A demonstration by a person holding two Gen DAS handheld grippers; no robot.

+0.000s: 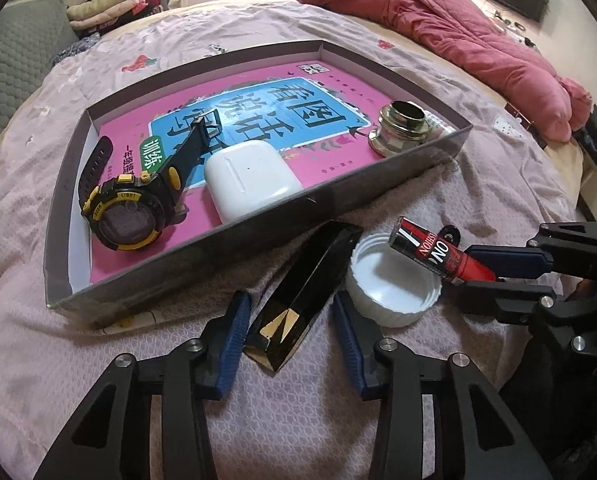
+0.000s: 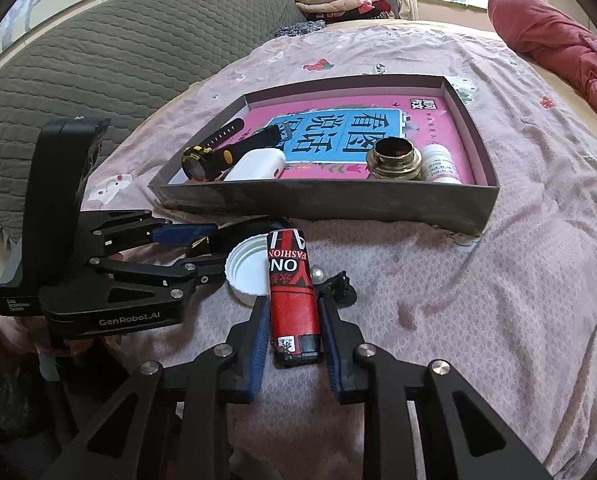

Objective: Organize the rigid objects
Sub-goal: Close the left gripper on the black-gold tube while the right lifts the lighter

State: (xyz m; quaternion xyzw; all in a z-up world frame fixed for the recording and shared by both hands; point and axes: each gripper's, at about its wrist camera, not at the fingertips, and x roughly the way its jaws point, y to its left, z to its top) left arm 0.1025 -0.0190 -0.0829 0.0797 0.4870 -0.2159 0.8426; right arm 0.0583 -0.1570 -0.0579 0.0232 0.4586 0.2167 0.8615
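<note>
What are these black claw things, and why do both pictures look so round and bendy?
They are hand-held tongs, one for each hand. Each carries a small wide-eyed camera that looks along its two fingers, and that lens bends the picture. One picture looks out from the left tongs, the other from the right tongs. On the pink bed cover sits a grey tray holding a watch, a white earbud case and a shiny metal fitting. In front of the tray lie a white cap and a black box. The black box sits between the left tongs' fingers, which do not seem to squeeze it yet. The right tongs pinch a red lighter.
</note>
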